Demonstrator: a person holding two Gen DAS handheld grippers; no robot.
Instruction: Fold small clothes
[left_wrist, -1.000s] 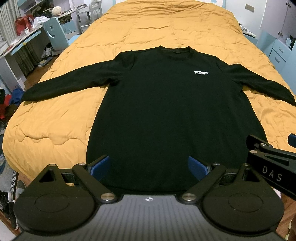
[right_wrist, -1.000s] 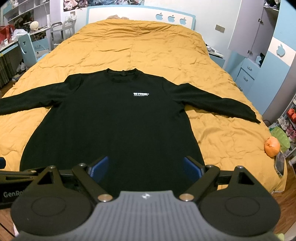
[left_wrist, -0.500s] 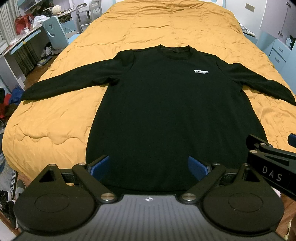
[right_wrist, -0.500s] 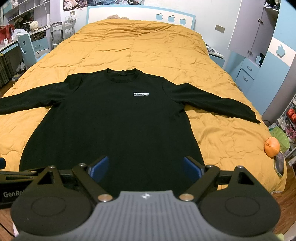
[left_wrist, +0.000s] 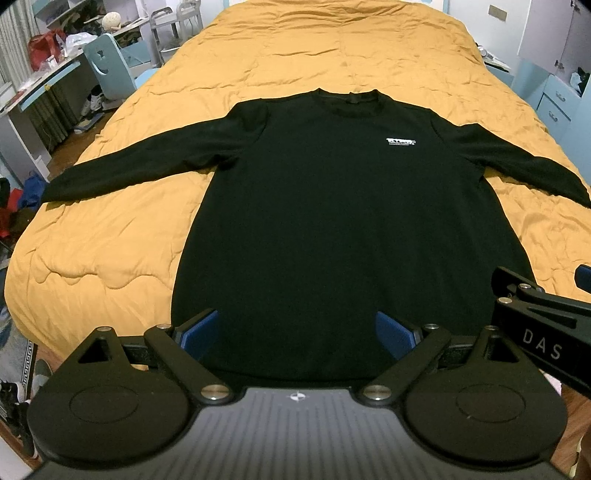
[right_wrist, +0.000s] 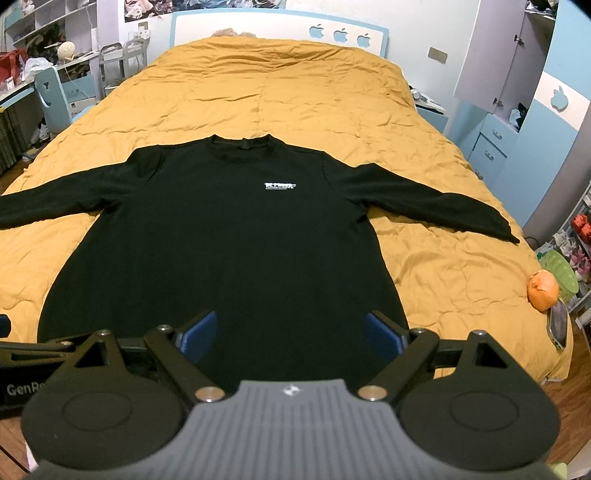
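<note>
Both tools are held wide apart and nothing is pinched in them. One, the left gripper (left_wrist: 295, 328), is seen from its own camera at the foot of the bed, with its blue pads (left_wrist: 201, 326) spread to each side. Its twin, the right gripper (right_wrist: 290, 328), is held just beside it, and its blue pads are spread the same way.

A black long-sleeved shirt (left_wrist: 332, 229) is laid flat, front up, on the yellow quilt (left_wrist: 332, 48). No fold has been made yet. The shirt is stretched away from the tools: its bottom hem (left_wrist: 295, 373) is nearest, and the collar (left_wrist: 349, 98) is farthest. The left sleeve (left_wrist: 140, 166) is stretched out to the left side, and the right sleeve (right_wrist: 432, 203) to the right.

The hem is just in front of both tools, so it can be reached first. The left gripper is nearer the left sleeve, and the right gripper is nearer the right sleeve. An orange ball (right_wrist: 542, 290) is seen at the bed's right edge, well apart from the shirt.
</note>
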